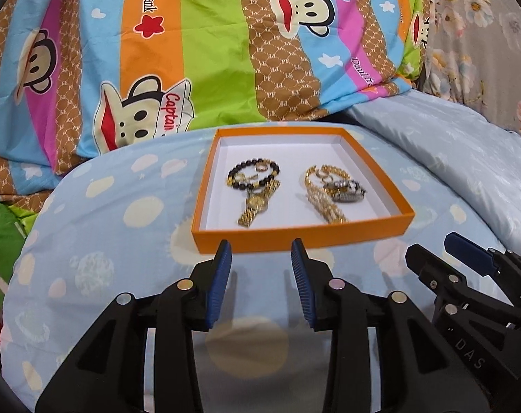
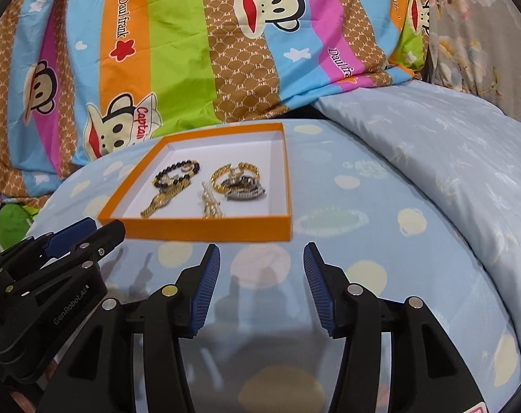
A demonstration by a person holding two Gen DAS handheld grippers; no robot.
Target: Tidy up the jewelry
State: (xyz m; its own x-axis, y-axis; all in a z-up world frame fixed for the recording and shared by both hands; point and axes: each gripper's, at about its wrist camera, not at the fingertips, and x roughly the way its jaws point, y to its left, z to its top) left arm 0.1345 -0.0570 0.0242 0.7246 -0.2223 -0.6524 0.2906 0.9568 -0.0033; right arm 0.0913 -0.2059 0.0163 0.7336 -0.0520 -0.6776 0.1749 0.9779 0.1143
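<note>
Both hand-held grippers, left gripper (image 1: 261,253) and right gripper (image 2: 261,258), hover released and empty just near of the orange box (image 1: 305,232) on the soft bedding (image 1: 122,241). Inside, bead bracelet (image 1: 253,173) overlaps gold watch (image 1: 257,206); lifting one probably drags the other, and pressing may tip the box

Bright, even indoor light; colours saturated. Soft gripper shadows fell on blue sheet (image 1: 129,241). Strong fisheye bending, dark vignette at corners. Centre sharp, slight blur toward edges.
</note>
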